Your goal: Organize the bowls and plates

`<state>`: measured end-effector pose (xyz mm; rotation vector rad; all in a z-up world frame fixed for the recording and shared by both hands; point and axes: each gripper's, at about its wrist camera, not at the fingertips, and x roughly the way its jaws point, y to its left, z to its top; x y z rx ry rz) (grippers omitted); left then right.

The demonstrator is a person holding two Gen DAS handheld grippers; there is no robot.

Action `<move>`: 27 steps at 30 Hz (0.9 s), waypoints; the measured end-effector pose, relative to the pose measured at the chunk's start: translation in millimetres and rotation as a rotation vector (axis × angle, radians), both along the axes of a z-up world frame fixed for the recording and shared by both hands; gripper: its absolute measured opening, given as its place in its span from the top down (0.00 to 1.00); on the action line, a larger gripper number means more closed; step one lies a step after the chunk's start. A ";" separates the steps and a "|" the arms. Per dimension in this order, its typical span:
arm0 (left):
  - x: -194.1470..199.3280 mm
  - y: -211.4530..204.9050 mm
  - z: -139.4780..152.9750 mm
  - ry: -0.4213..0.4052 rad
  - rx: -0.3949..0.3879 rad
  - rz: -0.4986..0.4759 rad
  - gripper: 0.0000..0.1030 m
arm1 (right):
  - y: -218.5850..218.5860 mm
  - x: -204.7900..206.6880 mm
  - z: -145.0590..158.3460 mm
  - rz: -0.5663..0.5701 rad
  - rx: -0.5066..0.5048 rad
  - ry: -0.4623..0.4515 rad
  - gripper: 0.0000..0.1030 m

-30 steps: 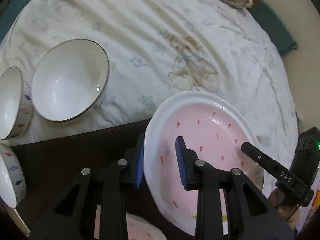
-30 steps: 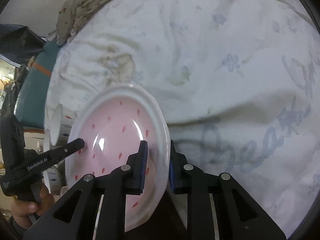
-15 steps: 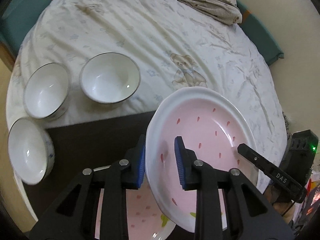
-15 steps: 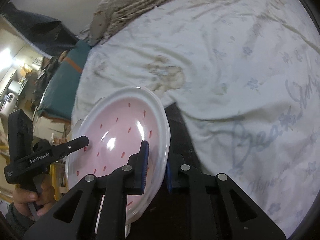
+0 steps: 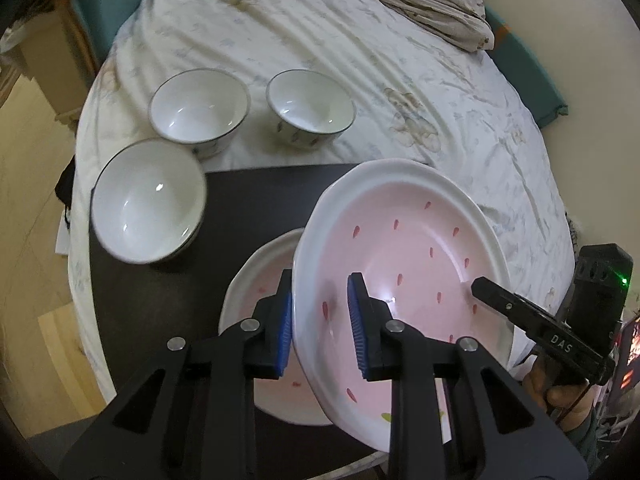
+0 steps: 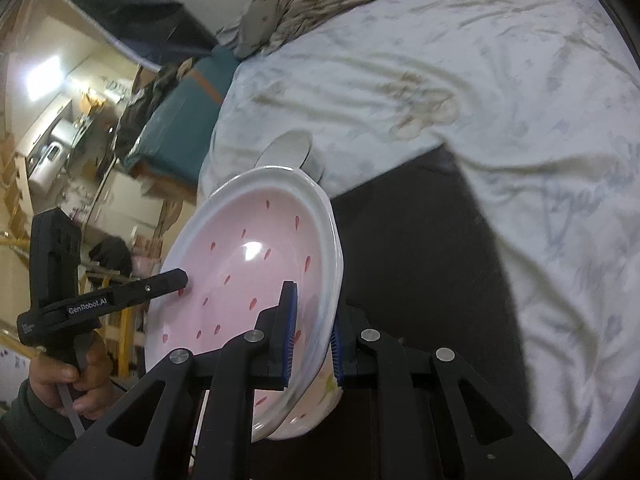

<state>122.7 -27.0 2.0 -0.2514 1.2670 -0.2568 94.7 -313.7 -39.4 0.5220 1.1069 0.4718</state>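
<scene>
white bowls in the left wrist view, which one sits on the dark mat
The nearest white bowl, at left; the other two bowls rest farther back on the bedsheet.

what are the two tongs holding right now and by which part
Both hold one pink strawberry plate lifted above a second plate. The left tongs clamp its rim on one side, and the right tongs clamp the opposite rim.
</scene>
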 end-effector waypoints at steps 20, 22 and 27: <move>-23.3 34.3 -53.5 0.076 0.026 0.031 0.79 | 52.2 -26.2 -34.9 0.057 -0.089 0.079 0.83; -24.4 35.1 -58.0 0.085 0.033 0.034 0.79 | 55.9 -25.2 -39.0 0.063 -0.100 0.088 0.83; -25.5 35.1 -68.8 0.114 0.058 0.042 0.79 | 62.1 -24.4 -48.2 0.074 -0.121 0.108 0.83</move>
